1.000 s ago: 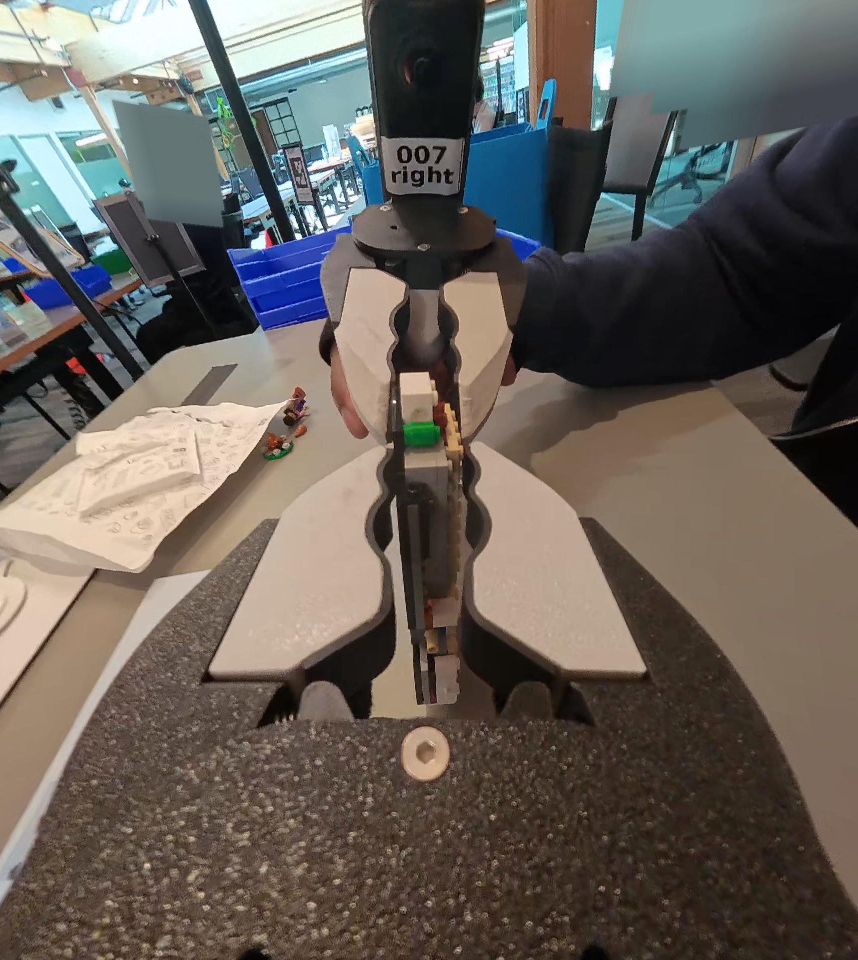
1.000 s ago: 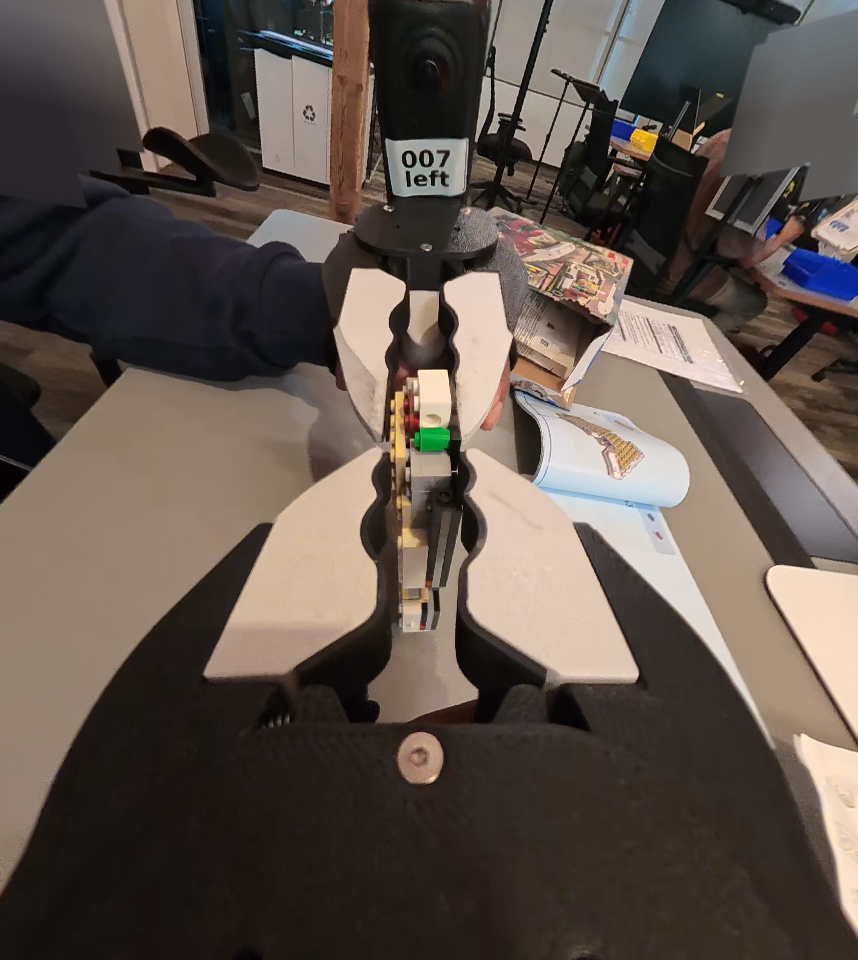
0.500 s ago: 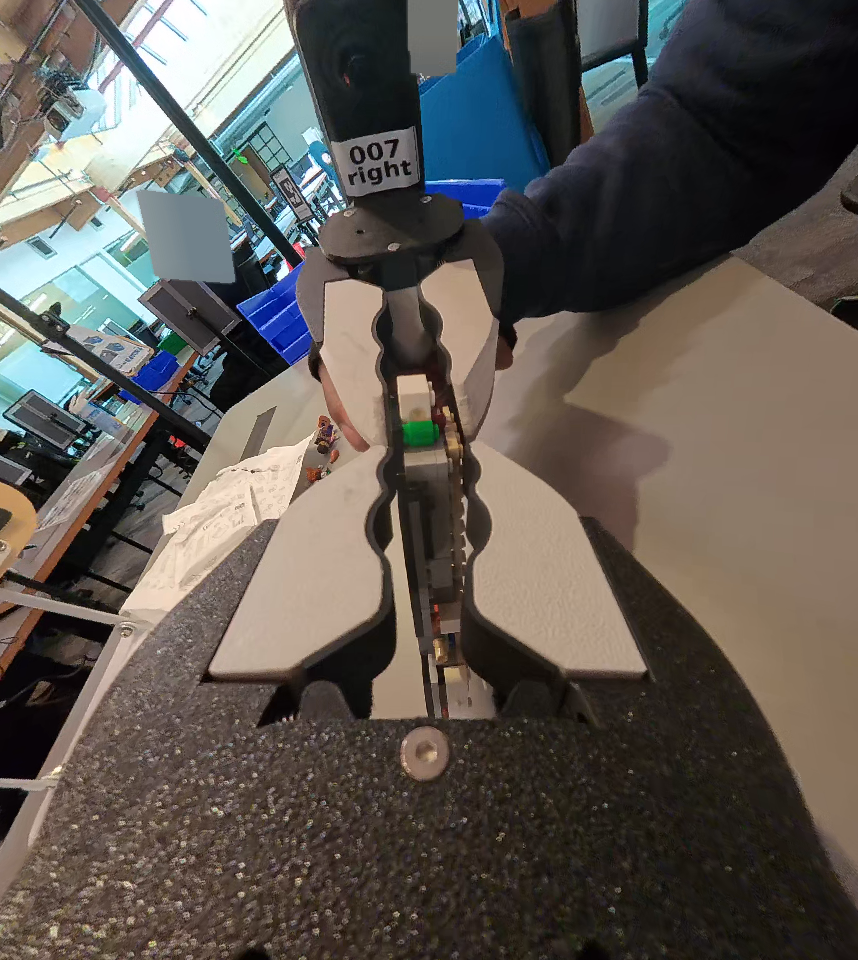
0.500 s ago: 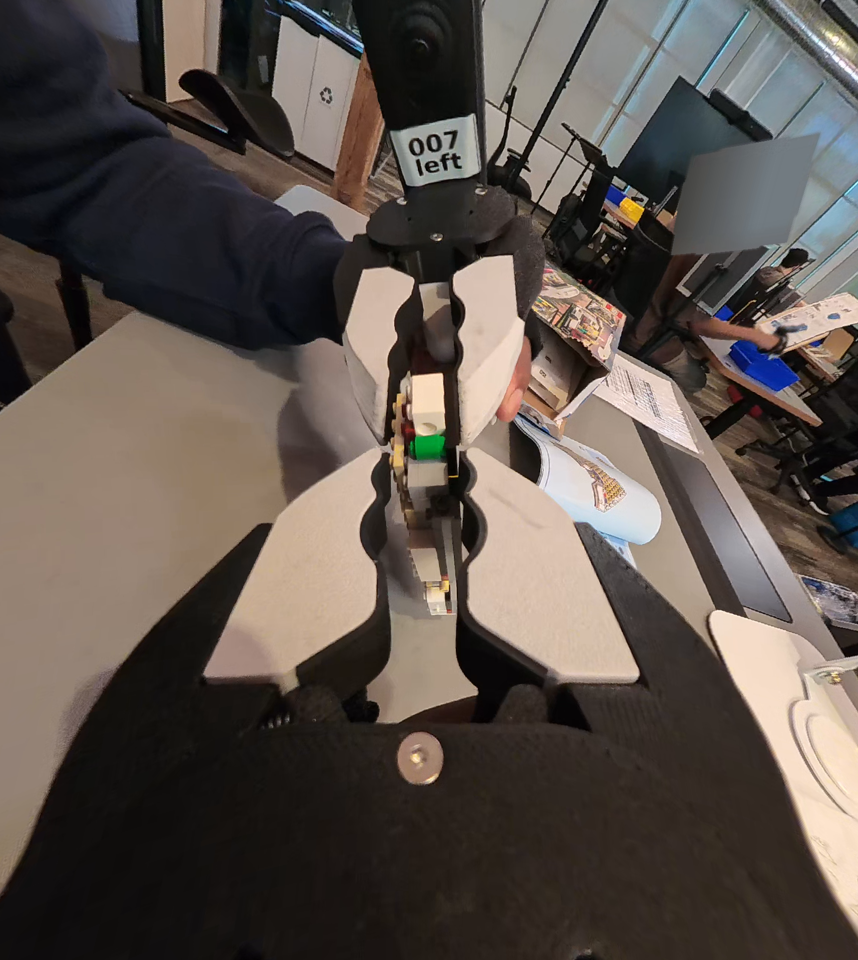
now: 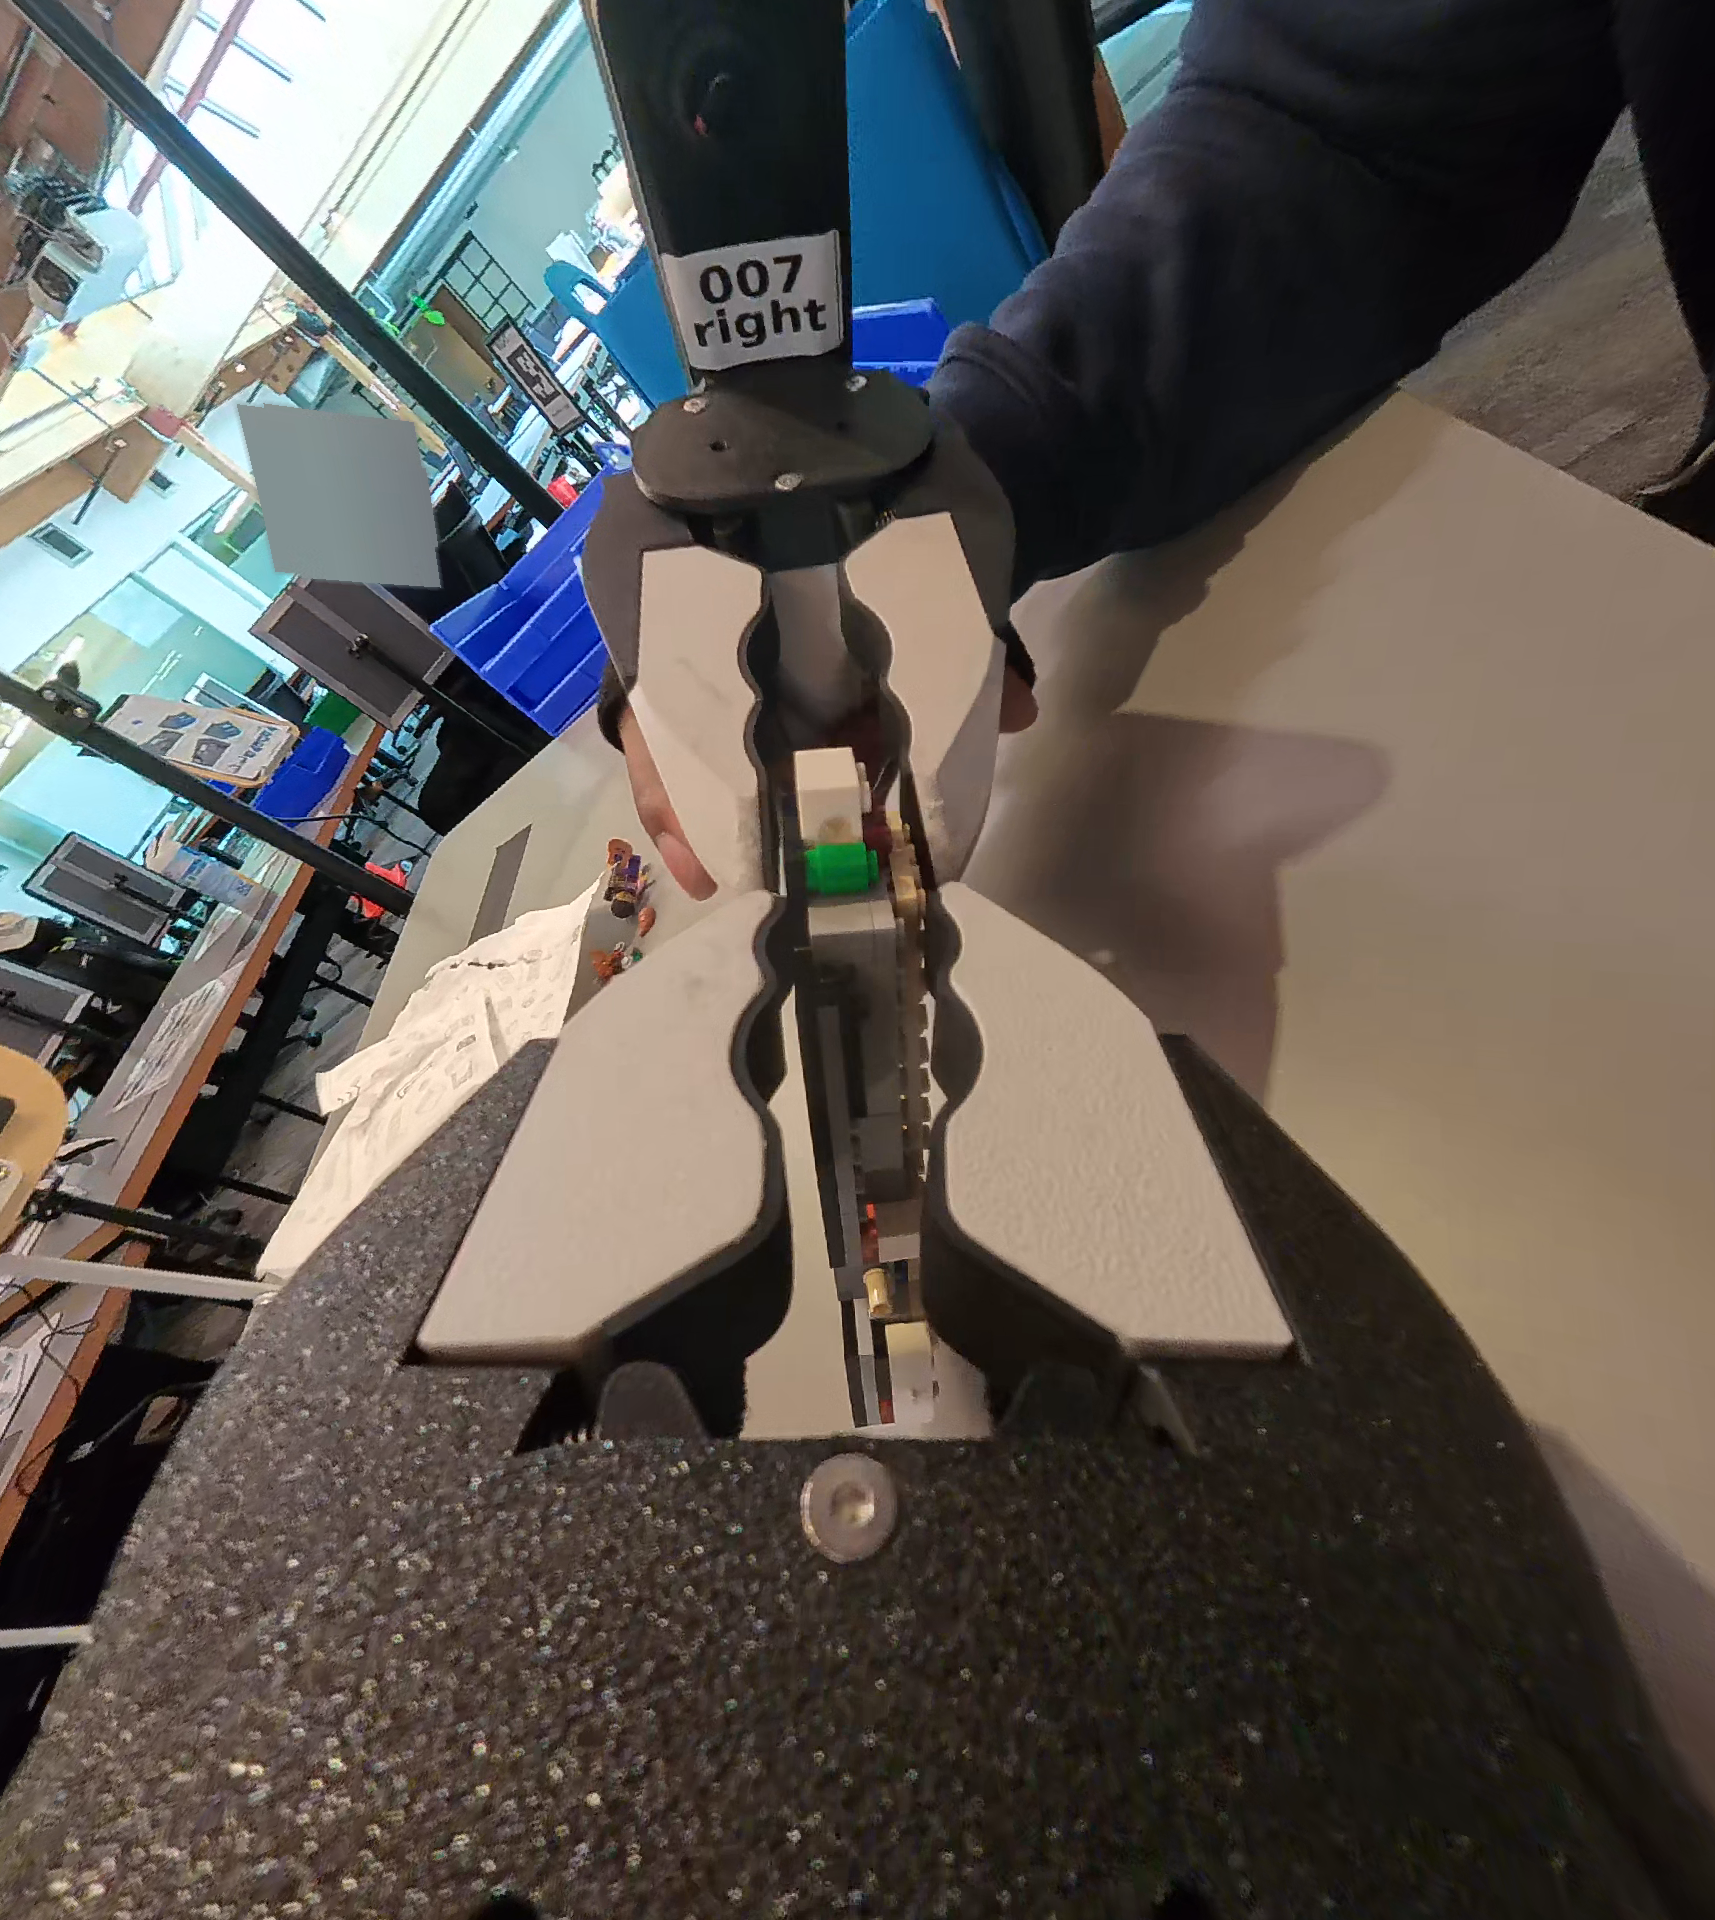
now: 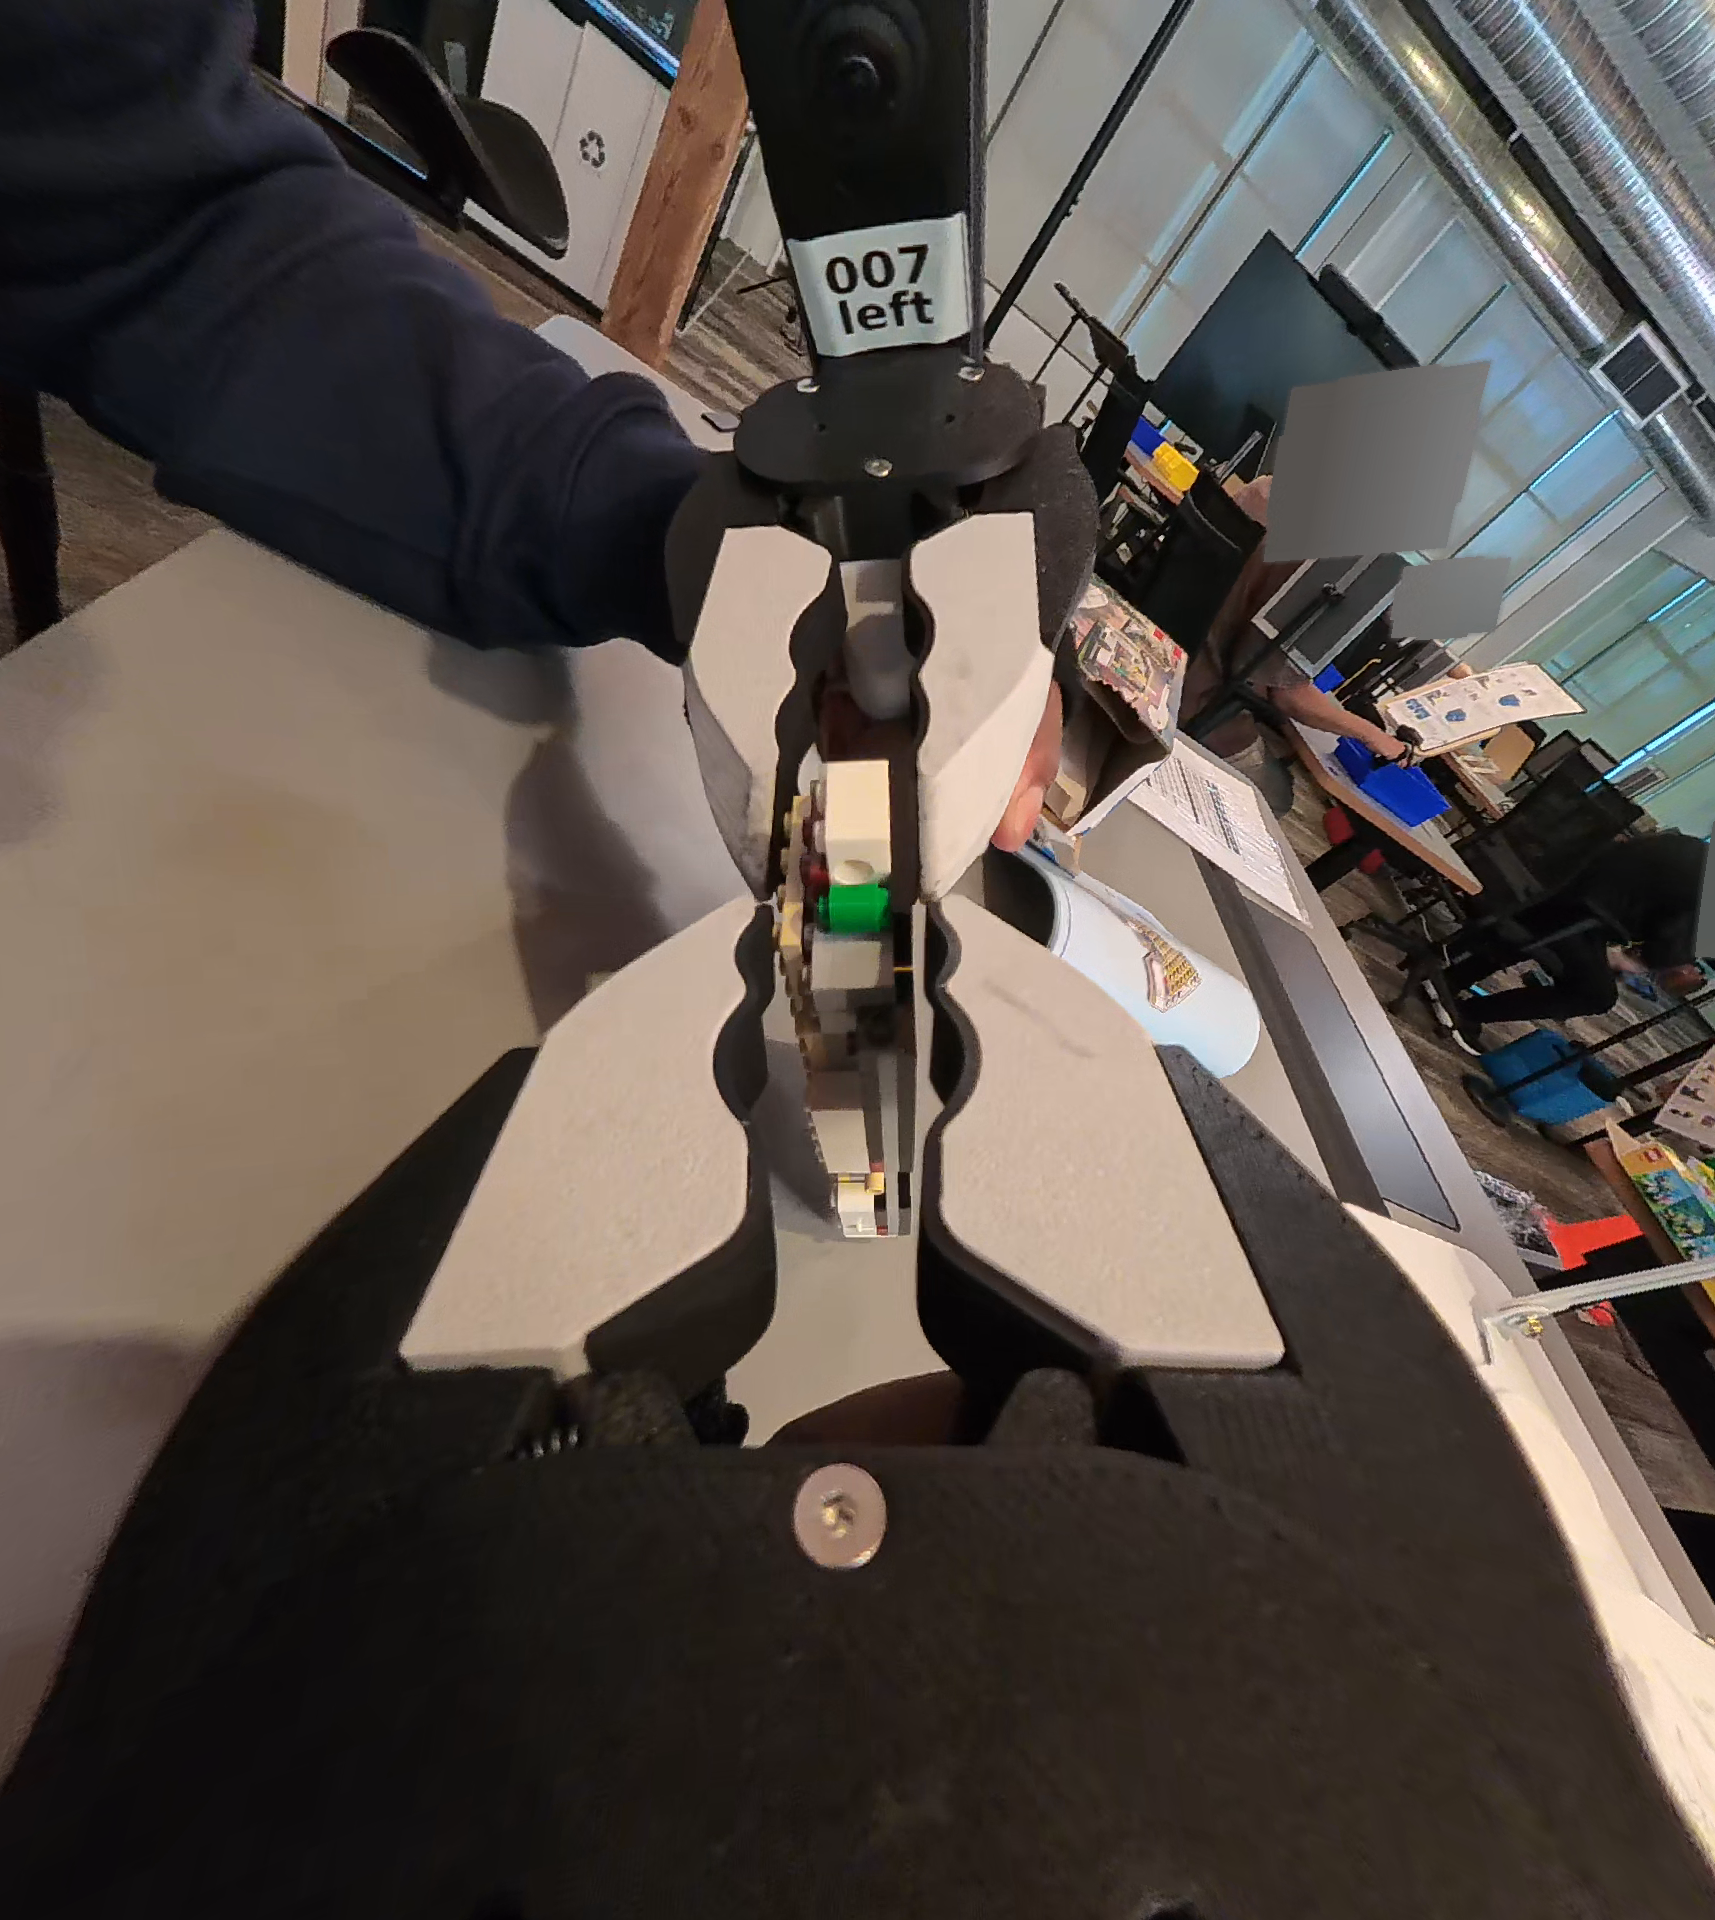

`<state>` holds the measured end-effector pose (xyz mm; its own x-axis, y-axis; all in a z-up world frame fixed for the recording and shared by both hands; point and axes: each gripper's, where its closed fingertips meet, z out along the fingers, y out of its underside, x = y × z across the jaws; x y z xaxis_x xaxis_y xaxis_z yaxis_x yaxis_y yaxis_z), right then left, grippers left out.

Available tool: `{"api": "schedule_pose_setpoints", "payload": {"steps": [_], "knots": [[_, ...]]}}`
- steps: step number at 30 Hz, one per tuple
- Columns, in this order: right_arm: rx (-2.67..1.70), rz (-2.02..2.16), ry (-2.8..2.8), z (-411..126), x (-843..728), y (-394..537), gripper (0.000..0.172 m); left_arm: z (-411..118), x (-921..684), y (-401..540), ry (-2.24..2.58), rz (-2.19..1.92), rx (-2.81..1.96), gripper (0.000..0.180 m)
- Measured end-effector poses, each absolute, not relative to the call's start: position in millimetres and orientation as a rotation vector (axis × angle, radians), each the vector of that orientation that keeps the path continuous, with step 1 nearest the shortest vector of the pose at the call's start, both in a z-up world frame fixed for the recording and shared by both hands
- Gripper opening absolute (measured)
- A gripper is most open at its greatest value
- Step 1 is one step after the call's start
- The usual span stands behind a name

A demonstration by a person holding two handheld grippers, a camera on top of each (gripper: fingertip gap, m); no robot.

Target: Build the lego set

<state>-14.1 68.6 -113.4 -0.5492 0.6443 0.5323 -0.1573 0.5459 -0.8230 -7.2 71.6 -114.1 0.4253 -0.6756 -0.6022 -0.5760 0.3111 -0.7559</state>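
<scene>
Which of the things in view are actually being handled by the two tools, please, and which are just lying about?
In hand:
- toy brick assembly, clamped from opposite ends
- left tool
- right tool

Lying about:
- printed sheets
- small figures
- open booklet
- torn box
- blue bins
- table

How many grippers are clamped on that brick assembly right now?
2. The left gripper pinches the near end of the brick assembly in its own view; the right gripper clamps the far end, tips facing it.
</scene>
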Motion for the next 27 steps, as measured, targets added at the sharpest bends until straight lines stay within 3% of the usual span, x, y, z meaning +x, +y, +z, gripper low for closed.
{"api": "schedule_pose_setpoints", "payload": {"steps": [27], "knots": [[-0.330,1.179,-1.861,-112,3,60,0.025,-113,5,62,1.263,-0.166,-1.312,0.024]]}}
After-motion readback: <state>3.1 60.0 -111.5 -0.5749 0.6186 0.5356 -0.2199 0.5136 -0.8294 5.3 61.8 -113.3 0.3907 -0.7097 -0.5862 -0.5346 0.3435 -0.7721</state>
